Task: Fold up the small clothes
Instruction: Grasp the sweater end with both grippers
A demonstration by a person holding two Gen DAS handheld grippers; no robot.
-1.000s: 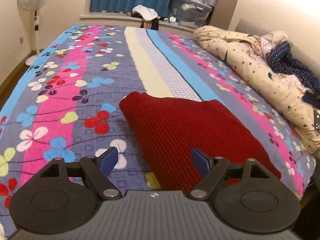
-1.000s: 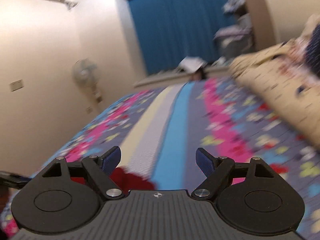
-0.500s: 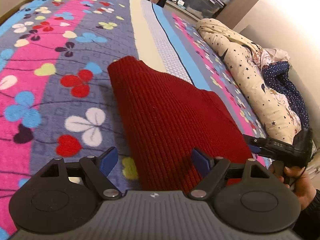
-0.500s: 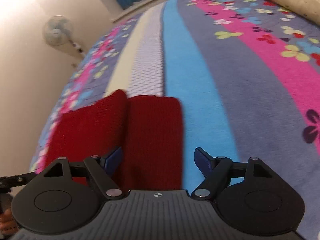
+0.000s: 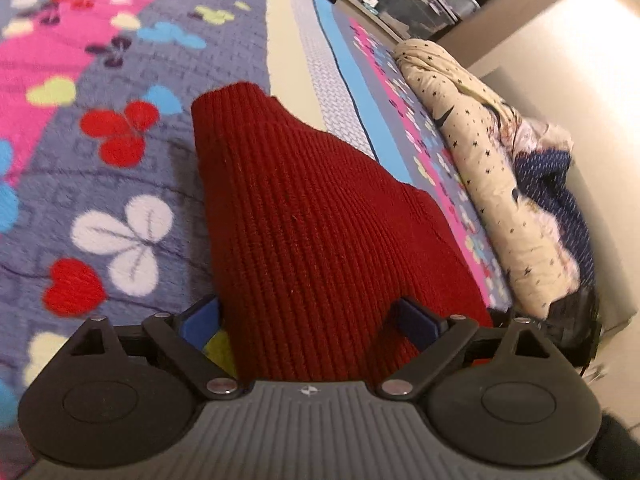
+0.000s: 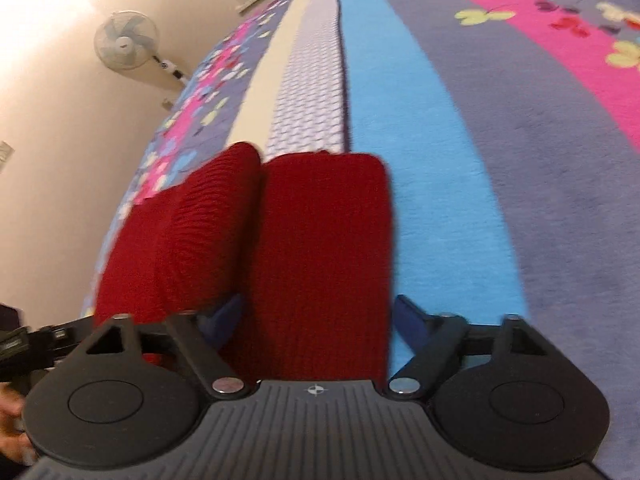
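A dark red knitted garment (image 5: 312, 220) lies partly folded on the flowered bedspread (image 5: 100, 152). My left gripper (image 5: 310, 322) is open, low over the garment's near left edge, with the knit between its blue pads (image 5: 200, 316). In the right wrist view the same red garment (image 6: 320, 248) shows as two folded lobes. My right gripper (image 6: 320, 322) is open, its jaws straddling the near end of the right lobe. The left gripper (image 6: 28, 344) shows at the left edge of that view.
A rolled cream star-print quilt (image 5: 492, 184) and dark blue dotted cloth (image 5: 560, 200) lie along the bed's right side by the wall. Storage boxes (image 5: 416, 0) stand past the bed's far end. A standing fan (image 6: 124, 42) is by the left wall.
Both grippers have come down and forward onto the red garment's near edge. The right wrist view swung from the room down to the bed. Both stay open.
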